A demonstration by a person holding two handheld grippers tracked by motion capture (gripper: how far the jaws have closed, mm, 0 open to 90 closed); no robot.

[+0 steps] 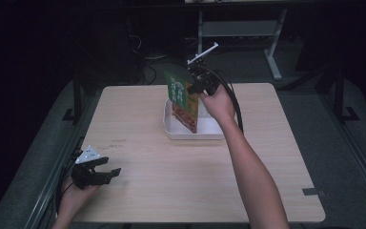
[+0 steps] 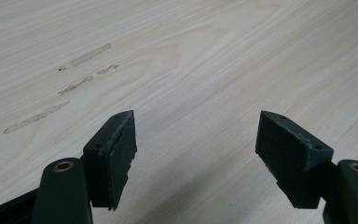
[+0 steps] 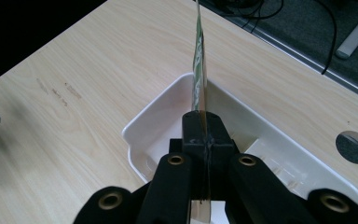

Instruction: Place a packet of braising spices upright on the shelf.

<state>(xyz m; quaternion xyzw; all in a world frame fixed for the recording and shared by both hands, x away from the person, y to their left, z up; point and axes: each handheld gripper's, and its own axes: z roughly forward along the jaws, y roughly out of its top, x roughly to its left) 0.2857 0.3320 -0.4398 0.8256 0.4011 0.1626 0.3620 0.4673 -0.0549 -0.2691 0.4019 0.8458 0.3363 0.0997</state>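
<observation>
Pinching a flat, glossy green-and-orange packet (image 1: 183, 101) by its upper edge, the right gripper (image 1: 196, 88) holds it upright above the shallow white plastic tray (image 1: 205, 131) with rounded corners. The left gripper (image 1: 108, 172) rests at the pale wood-grain table's (image 1: 171, 167) near left edge, its blocky black pads (image 2: 116, 149) spread apart and empty.

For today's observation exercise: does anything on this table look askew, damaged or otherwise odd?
Nothing is spilled or broken. The green packet, pinched in the right tool, hangs tilted over the white tray rather than lying flat in it. The table bears a few pale scuff streaks ahead of the left tool, which is open and holds nothing.
</observation>
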